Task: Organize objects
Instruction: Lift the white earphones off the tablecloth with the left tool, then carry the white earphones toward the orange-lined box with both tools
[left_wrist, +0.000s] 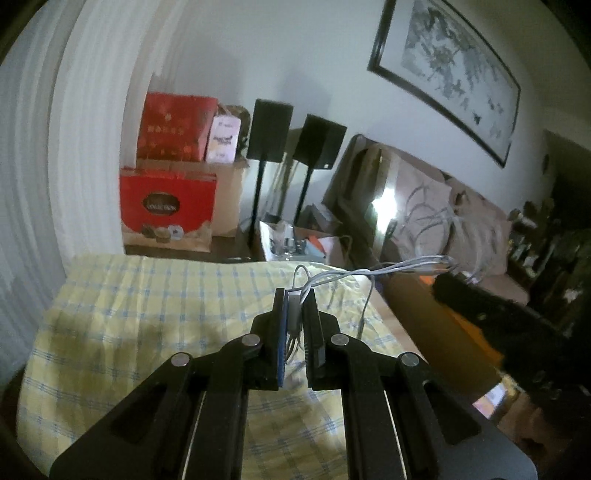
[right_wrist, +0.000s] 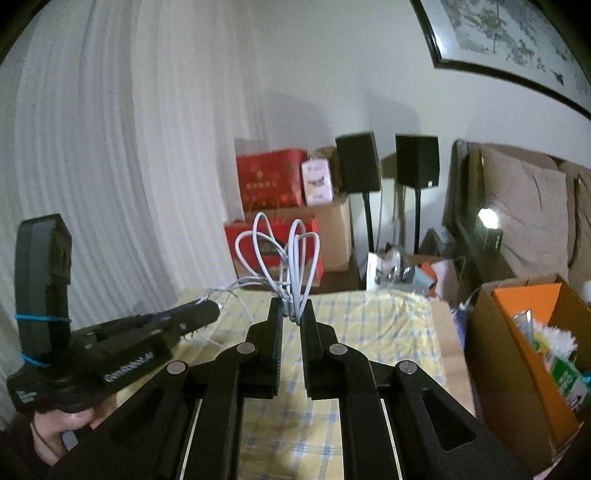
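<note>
A thin white cable (left_wrist: 354, 272) hangs in the air between both grippers, above a table with a yellow checked cloth (left_wrist: 147, 314). In the left wrist view my left gripper (left_wrist: 295, 297) is shut on the cable's grey plug end (left_wrist: 294, 314). From there the cable runs right to my right gripper (left_wrist: 443, 282). In the right wrist view my right gripper (right_wrist: 291, 304) is shut on the bunched cable, and several loops (right_wrist: 277, 251) stand up above its fingertips. The left gripper (right_wrist: 210, 310) shows at the left, held by a hand (right_wrist: 62, 428).
Red gift boxes (right_wrist: 271, 181) on a cardboard box and two black speakers on stands (right_wrist: 358, 162) stand behind the table. A sofa with cushions (right_wrist: 524, 206) lies to the right. An open cardboard box (right_wrist: 517, 354) with packets sits beside the table's right edge.
</note>
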